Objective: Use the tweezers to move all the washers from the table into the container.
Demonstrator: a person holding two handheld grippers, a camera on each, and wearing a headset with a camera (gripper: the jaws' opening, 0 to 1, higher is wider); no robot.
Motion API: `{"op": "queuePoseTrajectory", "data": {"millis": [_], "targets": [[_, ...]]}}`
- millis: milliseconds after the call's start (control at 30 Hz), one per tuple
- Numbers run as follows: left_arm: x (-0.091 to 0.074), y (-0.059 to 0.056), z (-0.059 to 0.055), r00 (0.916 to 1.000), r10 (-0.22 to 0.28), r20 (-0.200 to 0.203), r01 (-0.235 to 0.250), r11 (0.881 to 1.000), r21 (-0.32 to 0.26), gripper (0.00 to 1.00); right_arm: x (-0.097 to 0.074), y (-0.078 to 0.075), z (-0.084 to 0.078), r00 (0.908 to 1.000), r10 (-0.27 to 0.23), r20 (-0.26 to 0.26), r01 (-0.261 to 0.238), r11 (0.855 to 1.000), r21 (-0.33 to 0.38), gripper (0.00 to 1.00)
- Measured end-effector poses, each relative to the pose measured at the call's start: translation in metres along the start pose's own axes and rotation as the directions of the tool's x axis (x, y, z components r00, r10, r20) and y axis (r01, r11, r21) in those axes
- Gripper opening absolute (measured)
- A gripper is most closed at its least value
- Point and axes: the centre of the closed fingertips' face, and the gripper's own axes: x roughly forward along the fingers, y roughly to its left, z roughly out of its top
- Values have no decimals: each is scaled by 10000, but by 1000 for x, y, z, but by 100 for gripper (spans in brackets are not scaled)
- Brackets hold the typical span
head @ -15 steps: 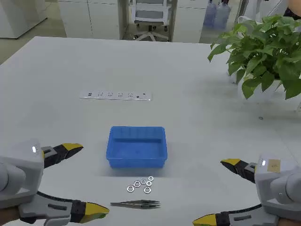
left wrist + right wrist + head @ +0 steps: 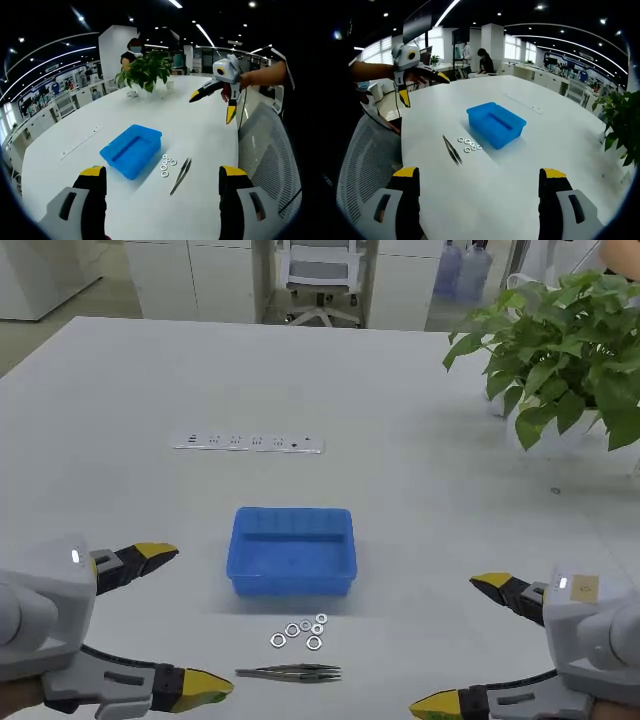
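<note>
Blue container, washers, tweezers beside

Left gripper: held low on the left side, jaws spread wide apart, yellow tips pointed forward.
Right gripper: held low on the right side, jaws likewise spread wide.

Plant partly beyond right edge, chair beyond top
</note>
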Motion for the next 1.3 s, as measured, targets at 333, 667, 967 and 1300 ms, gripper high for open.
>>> {"op": "queuePoseTrajectory", "data": {"millis": [333, 667, 967, 1300], "targets": [[-1, 0, 1, 10000, 25, 11, -25, 10000, 23, 99, 0, 0, 1, 10000, -11, 43, 11, 10000, -12, 100], [0, 0, 2, 10000, 26, 43, -26, 10000, 27, 99, -1, -2, 0, 9999, -101, 75, 101, 9999, -18, 100], [0, 0, 1, 10000, -36, 20, 36, 10000, 56, 99, -1, -4, 3, 9998, -111, 176, 112, 9999, -24, 100], [-1, 2, 1, 10000, 4, 0, -4, 10000, 79, 99, 0, -3, 4, 9998, -68, 177, 69, 9999, -75, 100]]}}
